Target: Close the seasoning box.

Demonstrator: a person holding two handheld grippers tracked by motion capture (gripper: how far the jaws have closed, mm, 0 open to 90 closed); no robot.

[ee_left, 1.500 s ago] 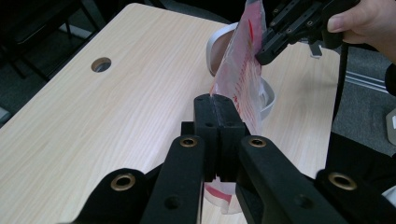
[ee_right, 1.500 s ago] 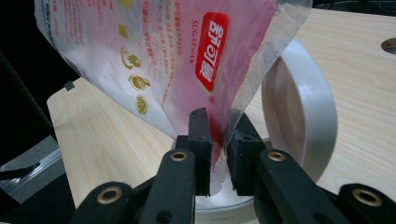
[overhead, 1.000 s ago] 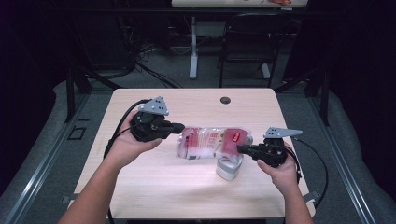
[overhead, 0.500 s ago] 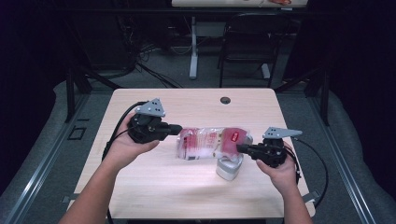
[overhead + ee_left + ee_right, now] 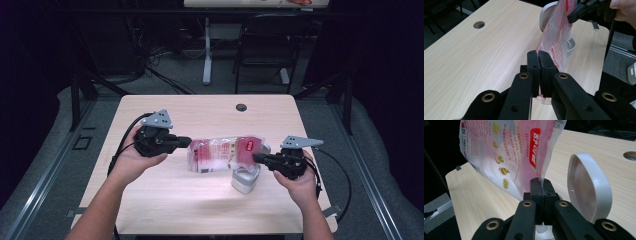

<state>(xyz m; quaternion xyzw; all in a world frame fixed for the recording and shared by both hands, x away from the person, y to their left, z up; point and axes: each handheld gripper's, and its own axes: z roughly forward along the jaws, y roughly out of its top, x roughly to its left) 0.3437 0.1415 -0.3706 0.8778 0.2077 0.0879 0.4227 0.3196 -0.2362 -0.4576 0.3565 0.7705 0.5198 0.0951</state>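
**Holding one bag between two grippers**

Stretching across the middle of the table (image 5: pixel 165 210), a single pink-and-clear bag (image 5: pixel 222 154) hangs above the surface between two grippers. The left gripper (image 5: pixel 186 142) has its jaws closed flat on the bag's left end; in the left gripper view the plastic (image 5: pixel 555 40) is pinched between the black pads. The right gripper (image 5: pixel 256 158) is clamped just as tightly on the bag's right end, the film (image 5: pixel 514 152) rising from its closed jaws. One white container (image 5: pixel 245 179) stands on the table under the bag's right end, nearer the right edge, just beside the right gripper. One round hole (image 5: pixel 241 107) sits near the far edge.
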